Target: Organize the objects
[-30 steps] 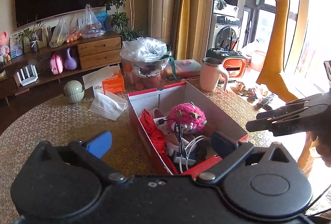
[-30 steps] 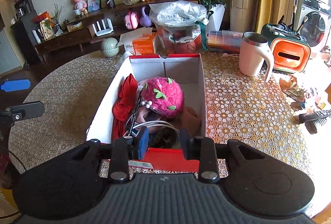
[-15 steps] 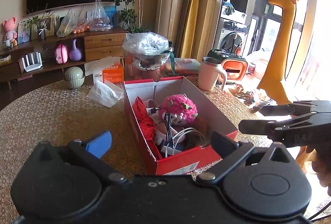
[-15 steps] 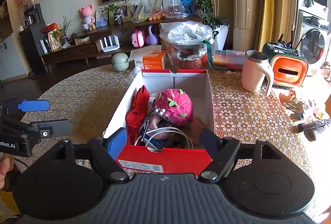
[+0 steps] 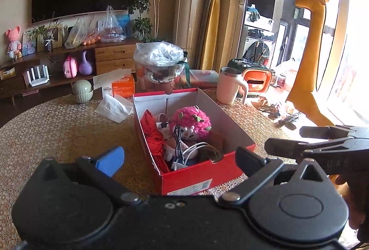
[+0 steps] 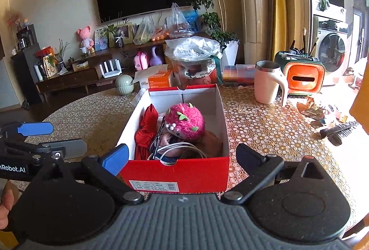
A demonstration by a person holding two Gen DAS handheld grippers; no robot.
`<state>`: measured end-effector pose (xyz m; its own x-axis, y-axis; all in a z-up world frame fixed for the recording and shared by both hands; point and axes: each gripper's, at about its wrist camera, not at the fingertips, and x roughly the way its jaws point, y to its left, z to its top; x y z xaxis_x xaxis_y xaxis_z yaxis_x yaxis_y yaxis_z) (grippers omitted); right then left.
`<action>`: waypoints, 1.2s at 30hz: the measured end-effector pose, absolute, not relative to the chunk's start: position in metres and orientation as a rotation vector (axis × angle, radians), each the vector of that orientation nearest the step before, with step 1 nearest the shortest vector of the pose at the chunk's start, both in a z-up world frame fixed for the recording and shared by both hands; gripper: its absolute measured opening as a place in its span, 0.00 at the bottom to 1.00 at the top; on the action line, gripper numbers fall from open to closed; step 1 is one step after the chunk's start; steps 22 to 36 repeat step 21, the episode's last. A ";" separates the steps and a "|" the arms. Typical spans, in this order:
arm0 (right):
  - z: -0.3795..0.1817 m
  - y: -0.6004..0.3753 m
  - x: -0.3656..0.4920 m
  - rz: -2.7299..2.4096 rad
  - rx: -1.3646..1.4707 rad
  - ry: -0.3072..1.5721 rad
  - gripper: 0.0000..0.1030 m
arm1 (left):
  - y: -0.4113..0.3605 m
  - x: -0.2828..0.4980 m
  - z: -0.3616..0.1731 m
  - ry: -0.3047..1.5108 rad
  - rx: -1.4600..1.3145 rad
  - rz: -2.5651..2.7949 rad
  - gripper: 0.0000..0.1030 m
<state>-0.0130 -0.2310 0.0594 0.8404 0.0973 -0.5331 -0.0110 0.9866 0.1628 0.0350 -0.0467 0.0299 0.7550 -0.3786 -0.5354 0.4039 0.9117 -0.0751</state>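
Sitting near the middle of the round counter, which is covered in a patterned lace cloth: one red shoebox, lid off, white inside.

Contents of the box, as seen from the right wrist view:
- pink fuzzy plush toy with green leaf patches, lying on top toward the far end;
- folded red cloth item along the left wall;
- white cable looped at the near end, with a thin black cable across the plush;
- brownish soft item at the right wall, kind unclear.

On the counter beyond the box: a plastic-wrapped bowl, an orange tissue box, a loose white tissue, a green round jar, a cream mug with handle, and an orange holder with brushes.

Right tongs: jaws have just been opening and stand wide apart, one on either side of the near end of the box, not touching it; nothing gripped.

Left tongs: jaws wide apart, framing the near corner of the box from its left, nothing gripped. Each pair of tongs shows in the other's view, level with the box's near end.
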 end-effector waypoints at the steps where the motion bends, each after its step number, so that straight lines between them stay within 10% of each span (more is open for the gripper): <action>1: 0.059 -0.231 -0.015 0.053 0.164 0.568 0.97 | -0.048 0.034 0.030 0.573 0.043 -0.429 0.99; 36: 0.057 -0.227 -0.025 0.013 0.161 0.553 0.97 | -0.056 0.025 0.024 0.585 0.063 -0.433 0.99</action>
